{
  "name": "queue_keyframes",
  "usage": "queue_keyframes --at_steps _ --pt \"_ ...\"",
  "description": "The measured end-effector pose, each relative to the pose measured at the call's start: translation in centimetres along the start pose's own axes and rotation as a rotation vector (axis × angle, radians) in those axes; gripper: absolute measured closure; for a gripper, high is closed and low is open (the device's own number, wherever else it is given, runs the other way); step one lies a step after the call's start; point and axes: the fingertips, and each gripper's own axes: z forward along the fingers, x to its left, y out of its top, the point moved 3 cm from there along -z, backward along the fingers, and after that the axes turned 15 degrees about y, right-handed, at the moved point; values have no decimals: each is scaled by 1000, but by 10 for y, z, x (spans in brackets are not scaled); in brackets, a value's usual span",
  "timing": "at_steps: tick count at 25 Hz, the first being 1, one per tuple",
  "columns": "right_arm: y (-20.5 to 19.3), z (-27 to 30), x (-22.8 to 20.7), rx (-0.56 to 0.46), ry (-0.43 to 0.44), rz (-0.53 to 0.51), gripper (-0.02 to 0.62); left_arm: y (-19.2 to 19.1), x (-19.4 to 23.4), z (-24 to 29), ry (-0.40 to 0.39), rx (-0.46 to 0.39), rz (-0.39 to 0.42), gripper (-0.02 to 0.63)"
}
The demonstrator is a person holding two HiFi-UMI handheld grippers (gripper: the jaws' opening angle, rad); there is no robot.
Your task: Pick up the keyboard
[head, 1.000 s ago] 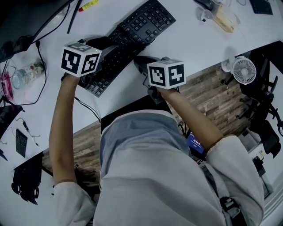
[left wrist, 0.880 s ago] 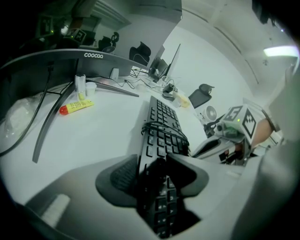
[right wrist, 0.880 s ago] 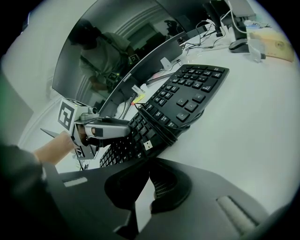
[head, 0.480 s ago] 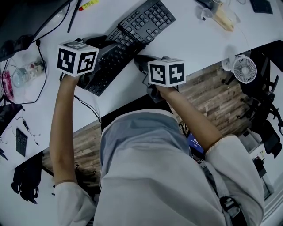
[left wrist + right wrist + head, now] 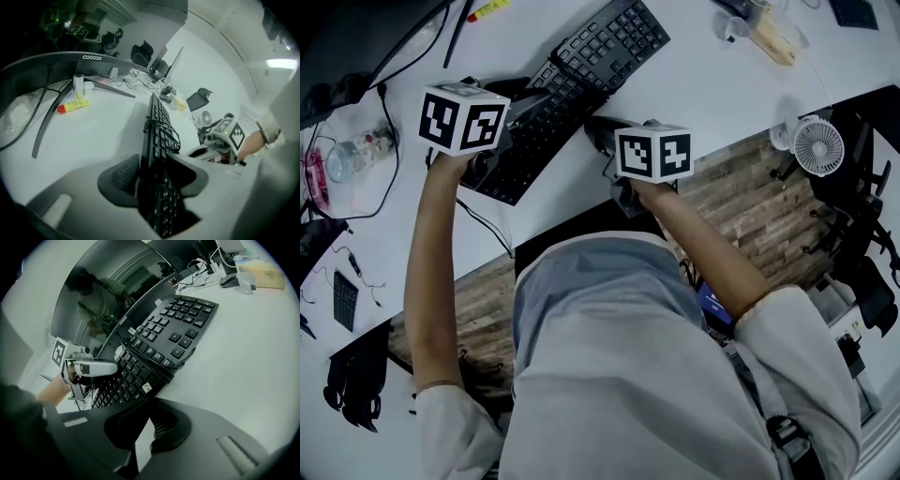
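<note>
The left gripper (image 5: 157, 183) is clamped on the near end of the keyboard (image 5: 159, 131), which tilts on edge above the table (image 5: 722, 94), so the grasp looks made and the lift begun. Its far end seems still low to the table, so raising it clear is left. The right gripper (image 5: 143, 427) sits just beside the keyboard, jaws together on nothing.
</note>
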Motion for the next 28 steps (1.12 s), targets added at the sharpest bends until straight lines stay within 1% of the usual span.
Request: queue_keyframes --at_steps 5,7,8,11,12,13,15,16,17,20,23,25,28 --pt "0 0 -1 -4 12 6 597 -2 -4 1 -54 61 51 606" --pt "0 0 0 -9 11 9 597 -1 -8 -2 -89 63 54 606" --pt "-1 0 0 -10 9 10 597 0 -10 -3 -117 56 39 606" --pt "-1 1 -1 -3 3 19 597 3 -17 -5 -215 35 -43 606" --pt "-1 2 -1 1 3 22 598 4 -19 -4 -232 36 -51 606" --pt "-1 3 -1 3 5 22 597 4 -20 -3 -227 40 -37 606" --pt "0 4 1 7 9 17 598 3 -20 0 -186 56 28 606" --pt "0 5 2 8 10 15 598 1 -20 1 -179 72 54 606" --pt "0 6 2 9 10 14 598 0 -21 3 -188 95 70 606" --pt "-2 8 2 13 2 14 598 -8 -30 6 -253 179 101 606" --pt "-4 9 3 14 -3 11 598 -16 -34 10 -258 243 153 606" --pt "-3 8 3 13 0 12 600 -21 -37 13 -267 281 162 606" --pt "-2 0 -2 16 6 12 600 -23 -47 17 -267 288 153 606"
